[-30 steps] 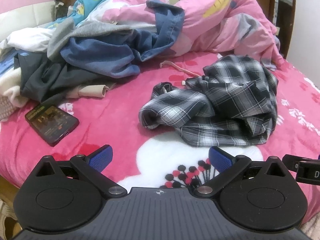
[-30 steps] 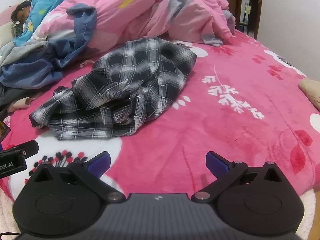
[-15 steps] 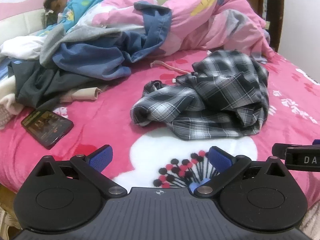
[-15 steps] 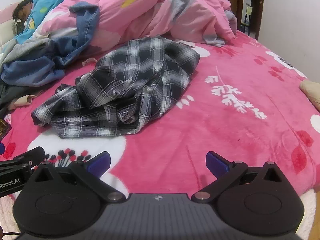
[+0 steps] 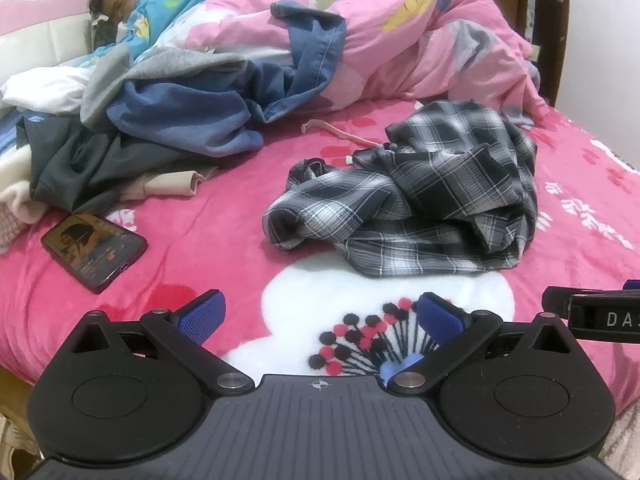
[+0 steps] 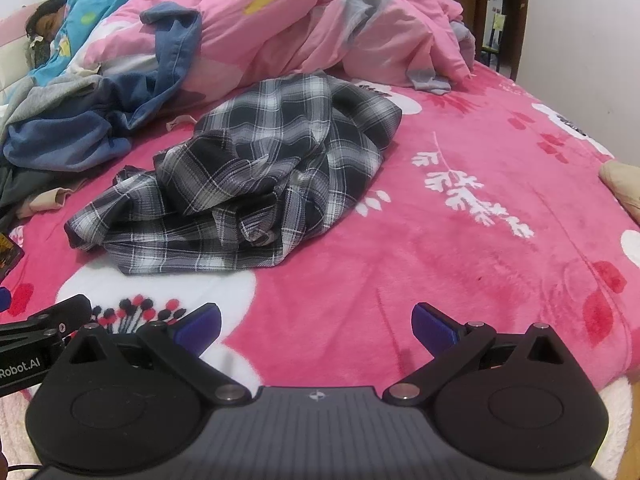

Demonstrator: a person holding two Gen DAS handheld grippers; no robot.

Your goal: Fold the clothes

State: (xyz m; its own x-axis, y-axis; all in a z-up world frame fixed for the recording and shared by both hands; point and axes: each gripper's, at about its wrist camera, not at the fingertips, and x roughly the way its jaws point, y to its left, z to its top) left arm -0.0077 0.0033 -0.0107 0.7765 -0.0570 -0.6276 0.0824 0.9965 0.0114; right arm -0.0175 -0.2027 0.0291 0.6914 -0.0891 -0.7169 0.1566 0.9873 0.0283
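Note:
A crumpled black-and-white plaid shirt (image 5: 416, 204) lies in a heap on the pink blanket (image 5: 208, 240); it also shows in the right wrist view (image 6: 256, 184). My left gripper (image 5: 320, 314) is open and empty, low over the blanket's near edge, short of the shirt. My right gripper (image 6: 316, 326) is open and empty, near the blanket's front edge, in front of and right of the shirt. Each gripper's body shows at the edge of the other's view.
A phone (image 5: 94, 250) lies face up on the blanket at left. A pile of dark and blue clothes (image 5: 160, 132) sits behind it. A person sleeps under a pink quilt (image 5: 420, 40) along the back. A beige item (image 6: 624, 184) lies at far right.
Both grippers have drawn back and shifted a little; the shirt now sits slightly farther off in both views. Both stay open. The shirt has not moved.

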